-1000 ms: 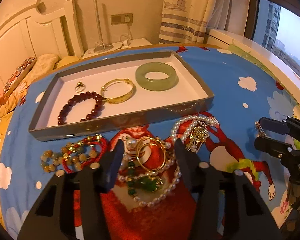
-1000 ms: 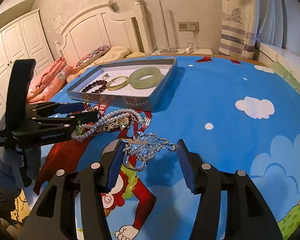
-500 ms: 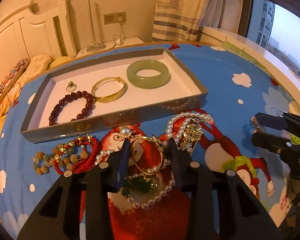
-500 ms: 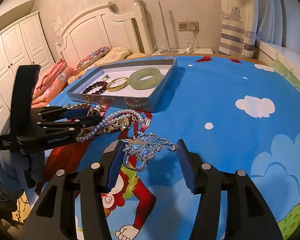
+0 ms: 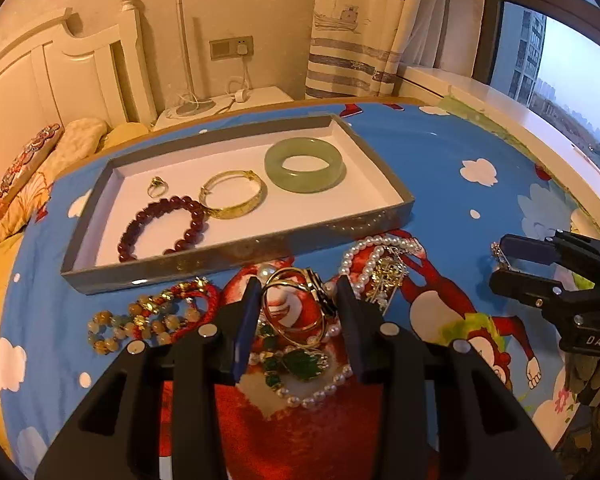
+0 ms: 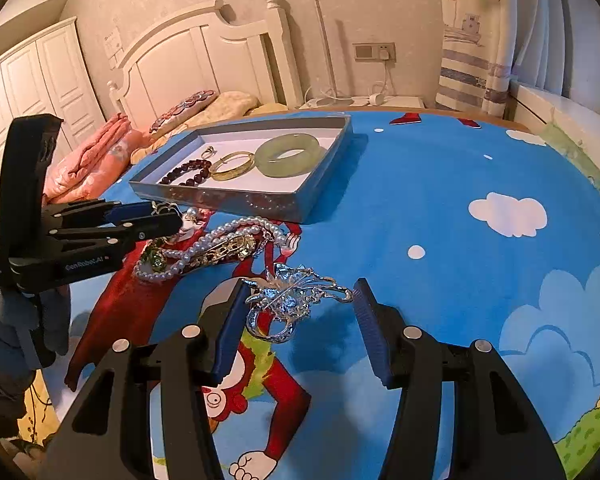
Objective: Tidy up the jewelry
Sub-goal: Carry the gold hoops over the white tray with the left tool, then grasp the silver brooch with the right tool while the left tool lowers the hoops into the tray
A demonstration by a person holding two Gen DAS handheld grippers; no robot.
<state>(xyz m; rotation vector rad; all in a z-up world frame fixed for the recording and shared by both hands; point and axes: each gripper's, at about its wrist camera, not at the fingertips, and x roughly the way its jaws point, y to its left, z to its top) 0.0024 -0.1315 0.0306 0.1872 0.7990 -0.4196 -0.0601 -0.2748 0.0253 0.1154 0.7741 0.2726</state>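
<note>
A grey tray holds a green jade bangle, a gold bangle, a dark red bead bracelet and a small ring. My left gripper has its jaws close around a thin gold bangle lying on a pearl necklace with a green pendant; I cannot tell if they grip it. My right gripper is open around a silver ornament on the blue cloth.
A pearl strand with a gold piece lies right of the left gripper. Red and amber bead bracelets lie to its left. The tray also shows in the right wrist view. A bed headboard stands behind.
My left gripper moved forward over the gold bangle and its jaws narrowed around it. The right gripper stayed still around the silver ornament.
</note>
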